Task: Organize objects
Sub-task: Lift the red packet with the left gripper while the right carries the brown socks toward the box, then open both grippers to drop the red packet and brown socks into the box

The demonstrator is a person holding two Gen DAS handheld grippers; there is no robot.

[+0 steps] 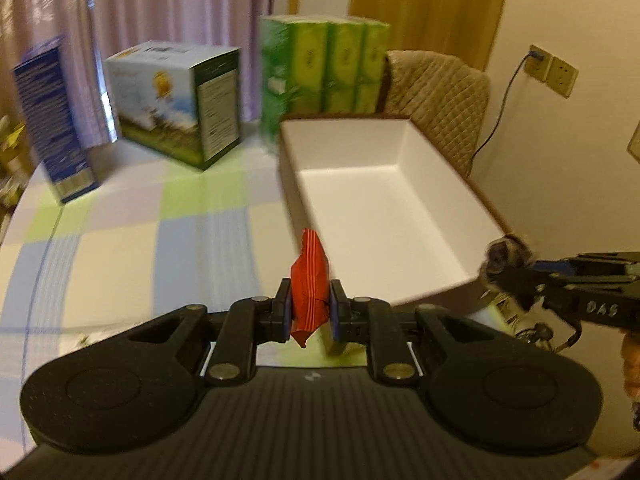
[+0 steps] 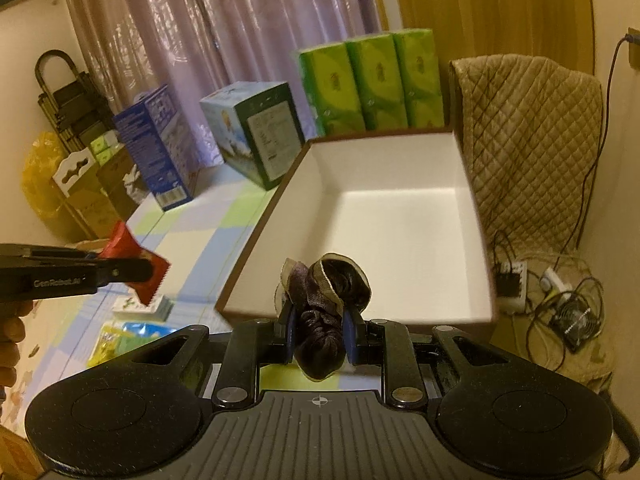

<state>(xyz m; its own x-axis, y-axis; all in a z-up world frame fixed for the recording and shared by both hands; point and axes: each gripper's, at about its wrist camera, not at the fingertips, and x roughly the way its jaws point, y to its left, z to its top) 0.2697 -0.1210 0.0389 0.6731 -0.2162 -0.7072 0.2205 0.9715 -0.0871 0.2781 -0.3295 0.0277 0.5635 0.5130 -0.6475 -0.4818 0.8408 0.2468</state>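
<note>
Red packet (image 1: 309, 285) sits pinched between the two pads of my left gripper (image 1: 310, 312), standing on edge with its crimped top pointing away from me. The jaws are closed in tight on its sides, and it hangs above the checked tablecloth (image 1: 132, 240), just left of the near corner of the white box (image 1: 400, 184). From my right wrist view the same packet (image 2: 134, 266) shows at the left, sticking out past the dark fingers of that gripper (image 2: 138, 270), clear of the table.

My right gripper (image 2: 319, 326) is clamped on a dark purple scrunchie (image 2: 324, 304), a bunched velvet ring with a pale gold trim; the jaws are drawn in against its sides, with the fabric bulging above and below the pads. It hangs at the near edge of the white box (image 2: 400, 216), whose inside is bare white. In the left wrist view the scrunchie (image 1: 506, 254) appears at the right, by the box's near right corner, at the tip of that gripper (image 1: 506, 276).

Far across the table stand a blue carton (image 1: 52, 120), a box with a printed landscape (image 1: 176, 100) and a row of green tissue packs (image 1: 332, 64). A quilted chair back (image 1: 436, 100) rises beyond the box on the right. A few small packets (image 2: 132, 320) lie on the cloth near me at the left.
</note>
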